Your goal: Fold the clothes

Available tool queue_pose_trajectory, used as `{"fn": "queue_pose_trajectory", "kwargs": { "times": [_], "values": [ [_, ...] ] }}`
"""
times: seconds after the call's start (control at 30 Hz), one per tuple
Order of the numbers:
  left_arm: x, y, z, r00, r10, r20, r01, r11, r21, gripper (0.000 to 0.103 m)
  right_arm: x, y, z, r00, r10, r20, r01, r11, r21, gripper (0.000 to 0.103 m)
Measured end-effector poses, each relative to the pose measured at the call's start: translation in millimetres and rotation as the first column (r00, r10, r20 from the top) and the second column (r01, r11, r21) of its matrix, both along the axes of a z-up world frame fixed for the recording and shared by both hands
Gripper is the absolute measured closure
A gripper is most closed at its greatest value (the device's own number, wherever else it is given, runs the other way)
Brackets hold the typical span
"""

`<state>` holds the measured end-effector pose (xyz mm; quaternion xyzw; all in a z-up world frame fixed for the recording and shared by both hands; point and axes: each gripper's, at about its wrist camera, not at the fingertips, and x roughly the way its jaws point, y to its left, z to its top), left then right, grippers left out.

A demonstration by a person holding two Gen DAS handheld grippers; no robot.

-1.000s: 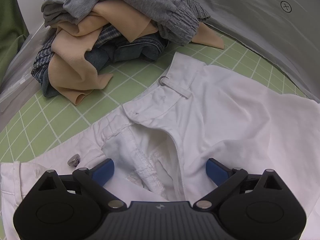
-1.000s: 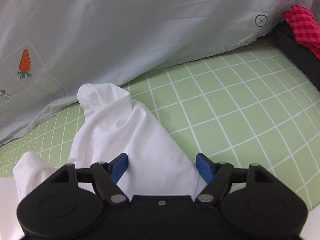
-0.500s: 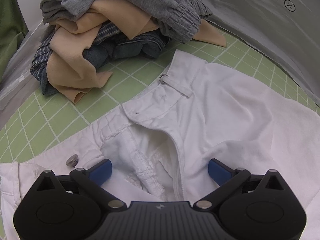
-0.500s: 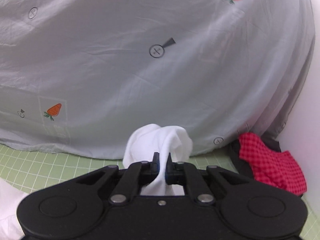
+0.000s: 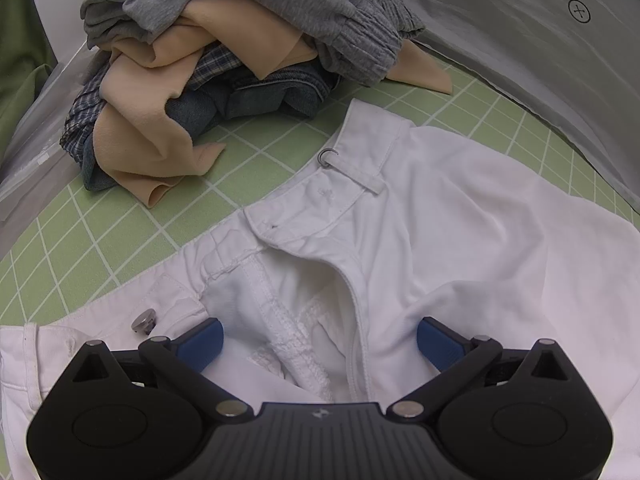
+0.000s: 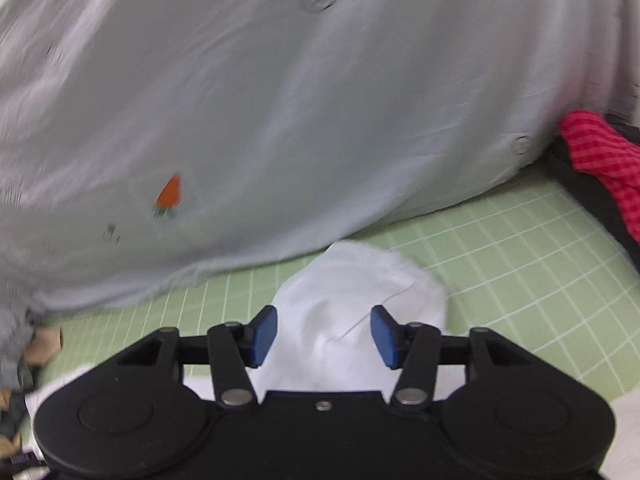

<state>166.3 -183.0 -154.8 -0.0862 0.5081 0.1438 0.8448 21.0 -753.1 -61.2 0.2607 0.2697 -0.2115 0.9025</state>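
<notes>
The white cotton trousers (image 5: 460, 216) lie spread on the green cutting mat with a white grid (image 5: 120, 232), filling the lower and right part of the left wrist view, waistband toward the upper middle, the fly open and the inner seams showing. A round metal button (image 5: 143, 319) sits on the waistband at lower left, and a small metal hook (image 5: 326, 157) shows at the upper end of the band. The left gripper (image 5: 318, 338) hangs over the open fly with its blue-padded jaws spread wide; the white cloth lies under and between them, but the pads do not press on it. In the right wrist view a bunched end of the same white trousers (image 6: 360, 300) rises in a soft mound at lower centre, and the right gripper (image 6: 324, 334) has its blue pads on either side of that mound, the jaws opening and not pinching the fabric. At the upper left of the left wrist view a heap of unfolded clothes (image 5: 224, 60) rests on the mat just beyond the waistband: grey jersey on top, beige cloth, blue plaid and dark denim beneath. A pale grey sheet printed with small orange carrots (image 6: 280, 100) fills the background, and a red checked cloth (image 6: 600, 160) lies at the right edge.
</notes>
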Motion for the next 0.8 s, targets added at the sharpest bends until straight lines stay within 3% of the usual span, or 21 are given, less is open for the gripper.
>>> {"fn": "queue_pose_trajectory", "kwargs": {
  "times": [0.07, 0.13, 0.23, 0.3, 0.43, 0.47, 0.5, 0.57, 0.7, 0.8],
  "values": [
    [0, 0, 0, 1.0, 0.003, 0.0, -0.003, 1.0, 0.0, 0.0, -7, -33, -4, 0.994, -0.111, 0.014, 0.11, 0.992, 0.059, 0.031],
    [0, 0, 0, 1.0, 0.007, 0.0, -0.007, 1.0, 0.001, 0.0, -1, -60, -21, 0.985, -0.159, -0.062, 0.165, 0.98, 0.112, 0.032],
    [0, 0, 0, 1.0, 0.012, 0.0, -0.012, 1.0, 0.002, 0.0, 24, -80, -59, 0.978, -0.094, -0.185, 0.132, 0.969, 0.209, 0.043],
    [0, 0, 0, 1.0, 0.013, -0.004, -0.013, 1.0, 0.0, 0.0, 38, -82, -73, 0.979, -0.052, -0.199, 0.104, 0.959, 0.264, 0.043],
    [1, 0, 0, 1.0, 0.015, -0.007, -0.015, 1.0, -0.001, 0.0, 55, -79, -94, 0.97, -0.064, -0.235, 0.127, 0.955, 0.267, 0.048],
    [1, 0, 0, 1.0, 0.015, -0.007, -0.015, 1.0, -0.001, 0.0, 55, -79, -97, 0.972, -0.064, -0.225, 0.127, 0.953, 0.276, 0.058],
    [0, 0, 0, 1.0, 0.016, -0.007, -0.016, 1.0, 0.0, 0.0, 55, -79, -98, 0.976, -0.057, -0.21, 0.117, 0.95, 0.288, 0.076],
    [0, 0, 0, 1.0, 0.018, -0.007, -0.018, 1.0, 0.0, 0.0, 57, -79, -94, 0.981, -0.022, -0.192, 0.073, 0.963, 0.26, 0.094],
    [1, 1, 0, 1.0, 0.017, -0.012, -0.017, 1.0, -0.003, 0.0, 41, -75, -47, 0.987, -0.04, -0.158, 0.049, 0.997, 0.052, 0.097],
    [0, 0, 0, 1.0, 0.018, -0.01, -0.018, 1.0, -0.002, 0.0, 15, -75, 6, 0.982, -0.156, -0.11, 0.134, 0.974, -0.183, 0.098]
  ]
}}
